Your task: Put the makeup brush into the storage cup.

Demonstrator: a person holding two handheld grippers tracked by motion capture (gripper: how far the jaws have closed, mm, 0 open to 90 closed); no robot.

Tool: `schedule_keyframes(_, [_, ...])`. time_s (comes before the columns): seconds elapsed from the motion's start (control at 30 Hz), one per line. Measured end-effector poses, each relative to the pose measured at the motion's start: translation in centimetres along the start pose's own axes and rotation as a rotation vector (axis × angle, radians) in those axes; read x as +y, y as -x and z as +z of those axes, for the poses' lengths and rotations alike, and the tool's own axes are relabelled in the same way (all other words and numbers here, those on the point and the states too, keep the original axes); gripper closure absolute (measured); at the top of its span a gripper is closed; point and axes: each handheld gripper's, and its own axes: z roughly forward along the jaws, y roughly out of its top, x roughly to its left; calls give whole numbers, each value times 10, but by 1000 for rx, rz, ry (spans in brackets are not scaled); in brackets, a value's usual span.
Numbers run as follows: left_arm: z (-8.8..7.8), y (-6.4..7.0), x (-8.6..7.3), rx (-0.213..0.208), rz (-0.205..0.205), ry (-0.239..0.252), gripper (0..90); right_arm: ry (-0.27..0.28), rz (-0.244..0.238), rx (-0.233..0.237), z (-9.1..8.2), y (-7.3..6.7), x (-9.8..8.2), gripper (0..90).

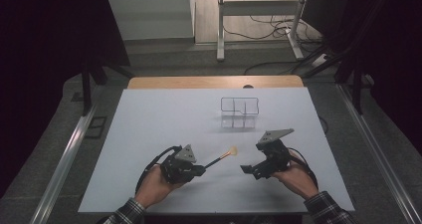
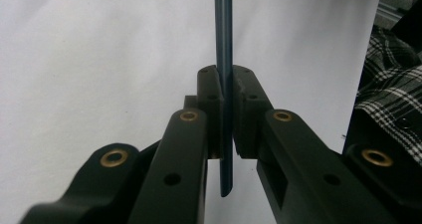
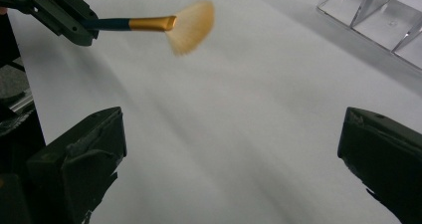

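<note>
A makeup brush [image 1: 222,157] with a dark blue handle, a gold ferrule and a pale fan of bristles [image 3: 191,26] is held above the white table. My left gripper [image 1: 201,169] is shut on the brush handle [image 2: 223,45], which runs straight up between its pads. The bristle end points toward my right gripper [image 1: 249,170]. My right gripper [image 3: 231,149] stands open, its jaws far apart and nothing between them, a short way to the right of the brush tip.
A clear plastic organiser [image 1: 240,112] with compartments stands on the white table [image 1: 149,134] beyond both grippers; its corner shows at the top right of the right gripper view [image 3: 378,20]. A plaid sleeve [image 2: 393,104] lies at the right of the left gripper view.
</note>
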Motion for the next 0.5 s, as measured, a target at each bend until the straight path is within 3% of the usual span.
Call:
schedule_keyframes(0.17, [-4,1,-2,2,-26,33,843,22,10,13,-1,-1,-3,0])
schedule_keyframes(0.23, [-7,2,-3,-2,-55,78,843,39,11,18,-2,-3,-3,0])
schedule_keyframes(0.5, [-11,0,-3,-9,-51,140,841,92,9,14,-6,-6,2,3])
